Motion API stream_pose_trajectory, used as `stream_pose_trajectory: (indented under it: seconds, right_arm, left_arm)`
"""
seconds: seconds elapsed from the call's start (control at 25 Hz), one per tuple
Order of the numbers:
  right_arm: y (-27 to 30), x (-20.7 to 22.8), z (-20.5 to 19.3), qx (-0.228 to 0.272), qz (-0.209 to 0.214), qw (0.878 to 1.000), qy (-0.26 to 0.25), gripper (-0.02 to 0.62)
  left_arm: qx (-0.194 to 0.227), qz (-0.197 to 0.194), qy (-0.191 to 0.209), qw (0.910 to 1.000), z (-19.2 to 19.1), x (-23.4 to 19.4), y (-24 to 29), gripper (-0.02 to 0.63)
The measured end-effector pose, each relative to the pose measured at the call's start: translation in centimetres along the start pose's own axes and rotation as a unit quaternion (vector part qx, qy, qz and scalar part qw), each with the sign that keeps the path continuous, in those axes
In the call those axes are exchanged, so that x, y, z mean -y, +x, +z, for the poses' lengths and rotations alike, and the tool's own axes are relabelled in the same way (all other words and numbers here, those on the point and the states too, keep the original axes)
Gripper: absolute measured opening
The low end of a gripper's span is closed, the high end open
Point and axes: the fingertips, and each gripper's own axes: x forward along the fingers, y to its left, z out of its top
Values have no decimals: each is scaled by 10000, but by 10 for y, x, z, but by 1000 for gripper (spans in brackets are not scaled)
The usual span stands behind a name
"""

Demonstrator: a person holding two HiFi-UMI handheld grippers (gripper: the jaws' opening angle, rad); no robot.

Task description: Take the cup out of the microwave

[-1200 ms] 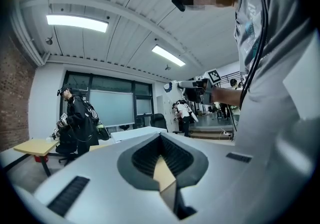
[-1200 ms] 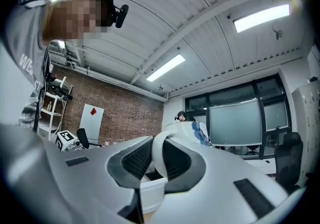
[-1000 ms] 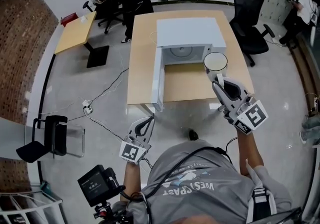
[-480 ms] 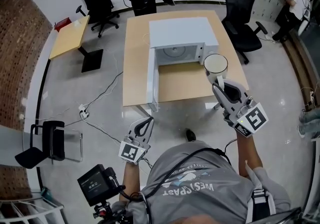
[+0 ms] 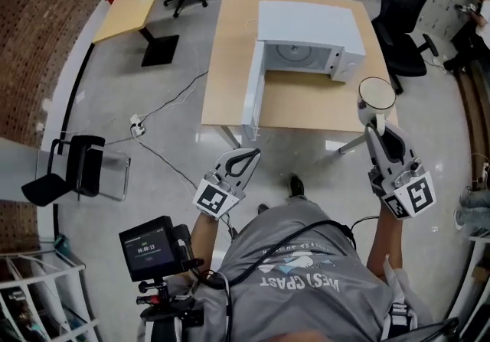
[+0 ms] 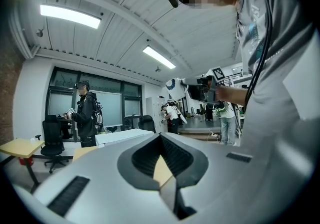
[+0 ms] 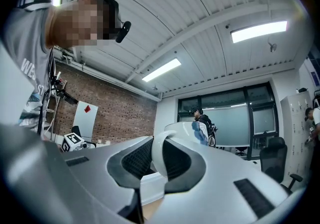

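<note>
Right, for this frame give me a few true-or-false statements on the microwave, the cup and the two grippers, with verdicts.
1. The microwave has its door swung open. True.
2. The cup sits inside the microwave. False: it is outside, to the right of the microwave in the head view, near the table's right edge.
3. The right gripper is clamped on the cup's handle. True: the right gripper view shows the white handle between its jaws.
4. The left gripper carries a second cup. False: its jaws are together with nothing between them.
5. The microwave stands on the floor. False: it stands on the wooden table.
</note>
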Motion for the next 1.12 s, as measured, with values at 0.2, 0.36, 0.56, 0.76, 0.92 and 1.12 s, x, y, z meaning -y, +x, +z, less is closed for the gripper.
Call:
stream_pose_trajectory:
  seconds: [0.2,0.36,0.56,0.76,0.92,1.12]
  right_arm:
    - [-13,1,-11,-99,-157,9998,75,63]
    - [-20,1,-14,-135,-257,9995,103,63]
    - [-29,-2,-13,-135,-347,9993,104,64]
    - [-40,-1,-17,-161,-500,9985,121,63]
    - [-46,2,-16,-133,-614,9980,117,64]
    - [-52,6,-17,-96,-693,9975,88,63]
  left_arm:
    - [145,-144,172,9996,8,5,5,43]
    - [220,-212,219,9993,10,10,5,43]
    - [150,-343,223,9990,7,18,5,43]
    - [169,-468,299,9983,9,24,7,43]
    - [168,-552,344,9977,11,26,8,43]
    - [144,-618,532,9966,9,27,8,43]
